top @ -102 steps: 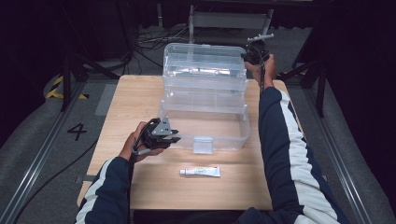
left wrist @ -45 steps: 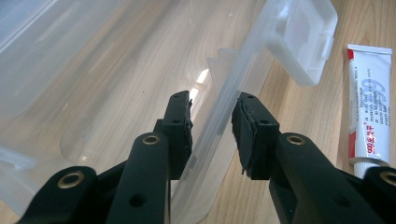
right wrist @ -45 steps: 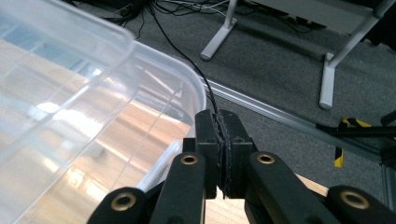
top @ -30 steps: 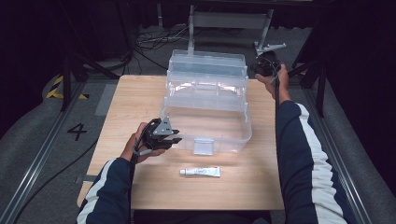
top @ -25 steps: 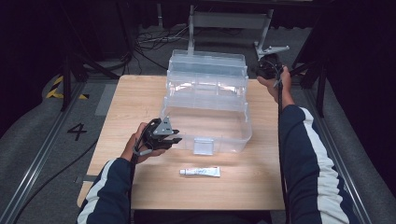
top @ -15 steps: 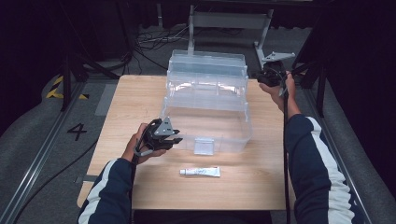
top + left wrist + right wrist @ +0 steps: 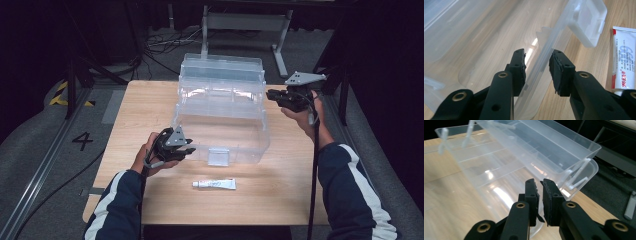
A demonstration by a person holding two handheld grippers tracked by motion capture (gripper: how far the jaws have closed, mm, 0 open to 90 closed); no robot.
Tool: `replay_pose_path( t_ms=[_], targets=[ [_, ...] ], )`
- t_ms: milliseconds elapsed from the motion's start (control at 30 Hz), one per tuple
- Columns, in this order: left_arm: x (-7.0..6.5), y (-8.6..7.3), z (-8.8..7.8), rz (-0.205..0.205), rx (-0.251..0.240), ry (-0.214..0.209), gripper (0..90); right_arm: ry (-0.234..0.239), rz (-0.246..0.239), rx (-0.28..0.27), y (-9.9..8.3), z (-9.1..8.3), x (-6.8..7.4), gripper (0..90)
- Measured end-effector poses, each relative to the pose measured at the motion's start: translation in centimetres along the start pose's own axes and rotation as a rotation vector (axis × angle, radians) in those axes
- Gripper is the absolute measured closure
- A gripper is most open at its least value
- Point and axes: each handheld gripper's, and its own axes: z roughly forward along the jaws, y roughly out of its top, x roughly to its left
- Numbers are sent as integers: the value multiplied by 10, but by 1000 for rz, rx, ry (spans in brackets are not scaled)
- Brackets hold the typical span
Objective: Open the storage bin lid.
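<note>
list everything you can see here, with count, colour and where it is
storage box: 1, clear plastic, open with tiered trays, centre of table
latch: 1, clear, on the box's near wall
tube: 1, white with red end, on the table in front of the box
table: 1, light wood, under it all
left gripper: 1, black, jaws astride the box's near rim, pads not pressing
right gripper: 1, black, nearly closed on nothing, right of the box
sleeves: 2, navy with white stripes, bottom
</note>
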Motion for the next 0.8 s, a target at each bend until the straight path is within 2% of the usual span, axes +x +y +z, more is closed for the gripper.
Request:
replay_pose_path(
  t_ms=[100, 300, 333, 367, 400, 433, 467, 533, 700, 800],
  targets=[
    [-1, 0, 0, -5, -2, 3, 656, 8, -18, 3, -7, -9, 12, 828],
    [-2, 0, 0, -9, -5, 5, 652, 68, -38, 0, -24, -24, 37, 818],
    [-1, 0, -2, -11, -14, -4, 651, 92, -20, -8, -28, -26, 42, 830],
    [-1, 0, -2, -11, -14, -4, 651, 92, -20, -8, -28, -26, 42, 830],
    [-2, 0, -2, -12, -12, -3, 652, 98, -24, -11, -31, -31, 51, 834],
    [-2, 0, -2, -12, -12, -3, 652, 98, -24, -11, -31, -31, 51, 834],
    [-2, 1, -2, -8, -10, -3, 652, 132, -19, -23, -33, -34, 58, 832],
    [-2, 0, -2, -10, -10, -3, 653, 137, -40, -9, -36, -35, 64, 832],
    [-2, 0, -2, -15, -12, 1, 649, 161, -50, 14, -45, -33, 74, 832],
    [-2, -1, -3, -33, -27, -9, 622, 184, -51, 25, -51, -31, 80, 833]
  ],
)
